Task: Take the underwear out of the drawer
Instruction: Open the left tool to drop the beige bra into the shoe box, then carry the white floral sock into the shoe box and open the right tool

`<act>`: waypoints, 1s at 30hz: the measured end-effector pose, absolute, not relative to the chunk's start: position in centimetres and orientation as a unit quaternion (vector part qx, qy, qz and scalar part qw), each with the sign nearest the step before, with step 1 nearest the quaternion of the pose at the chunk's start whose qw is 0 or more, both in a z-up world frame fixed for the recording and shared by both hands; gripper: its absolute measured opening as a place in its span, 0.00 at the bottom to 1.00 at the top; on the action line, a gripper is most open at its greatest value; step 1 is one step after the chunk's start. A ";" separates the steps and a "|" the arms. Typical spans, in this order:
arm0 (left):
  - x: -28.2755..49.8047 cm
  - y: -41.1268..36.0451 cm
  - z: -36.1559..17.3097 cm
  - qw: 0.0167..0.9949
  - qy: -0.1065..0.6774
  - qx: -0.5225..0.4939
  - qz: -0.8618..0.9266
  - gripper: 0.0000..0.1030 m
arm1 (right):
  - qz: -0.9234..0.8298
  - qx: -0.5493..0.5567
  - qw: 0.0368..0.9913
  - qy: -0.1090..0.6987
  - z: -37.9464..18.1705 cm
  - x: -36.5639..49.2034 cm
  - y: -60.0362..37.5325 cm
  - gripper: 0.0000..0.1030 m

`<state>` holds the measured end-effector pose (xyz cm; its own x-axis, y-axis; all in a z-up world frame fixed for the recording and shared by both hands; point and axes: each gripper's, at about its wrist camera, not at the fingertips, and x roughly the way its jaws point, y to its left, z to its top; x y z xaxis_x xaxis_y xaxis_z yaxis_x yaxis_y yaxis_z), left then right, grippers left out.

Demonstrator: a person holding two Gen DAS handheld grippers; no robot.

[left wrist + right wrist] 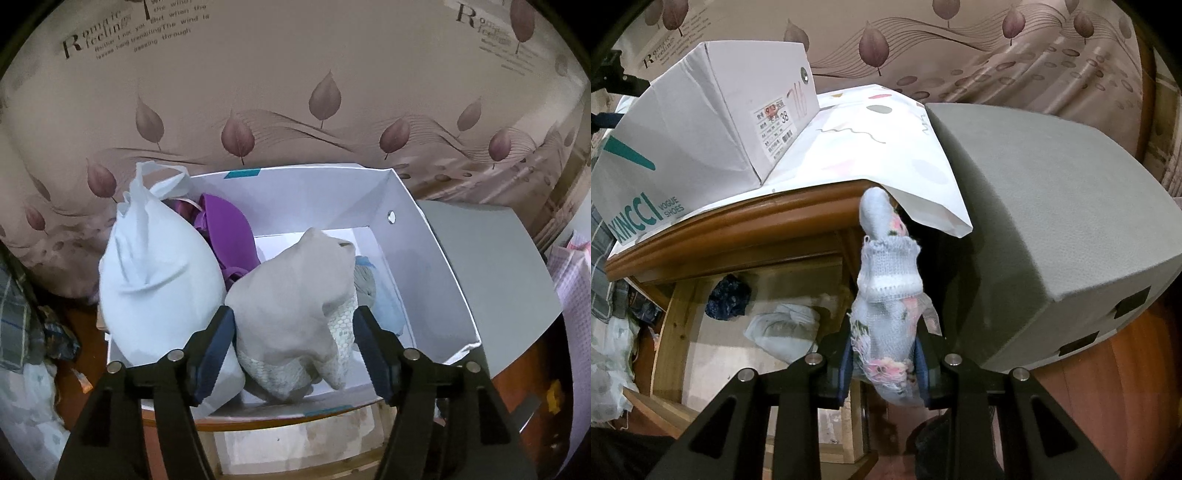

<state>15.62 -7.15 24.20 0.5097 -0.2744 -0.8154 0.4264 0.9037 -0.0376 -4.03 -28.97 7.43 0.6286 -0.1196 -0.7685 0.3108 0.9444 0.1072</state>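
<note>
In the left wrist view my left gripper (293, 347) is over a white shoe box (436, 266), its jaws apart on either side of a grey and white-patterned garment (291, 306) whose lower part lies between the fingers. A white underwear piece (159, 273), a purple bra (229, 232) and a blue-grey cloth (369, 288) lie in the box. In the right wrist view my right gripper (882, 365) is shut on light blue floral underwear (886, 295), held up in front of the open wooden drawer (738, 332) below the cabinet top.
The shoe box (683, 140) stands on a white paper (886, 147) on the wooden cabinet top (738, 218). A grey box (1052, 221) sits to its right. A dark blue cloth (727, 297) and a pale cloth (783, 328) lie in the drawer. A leaf-patterned curtain (295, 92) hangs behind.
</note>
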 end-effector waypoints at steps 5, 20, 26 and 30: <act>14.3 -6.4 25.0 0.872 0.438 0.086 -0.203 0.71 | -0.121 0.113 0.896 0.412 7.4 -4.1 -28.9 0.27; 6.8 2.4 25.0 0.911 0.385 0.068 -0.129 0.88 | -0.106 0.101 0.911 0.386 8.7 -4.7 -28.3 0.27; 4.2 6.2 19.5 0.915 0.391 0.081 -0.064 0.89 | -0.101 0.093 0.909 0.394 10.2 -5.2 -28.2 0.27; 3.9 8.8 15.4 0.905 0.418 0.072 -0.021 0.89 | -0.098 0.087 0.908 0.399 12.4 -5.6 -28.7 0.27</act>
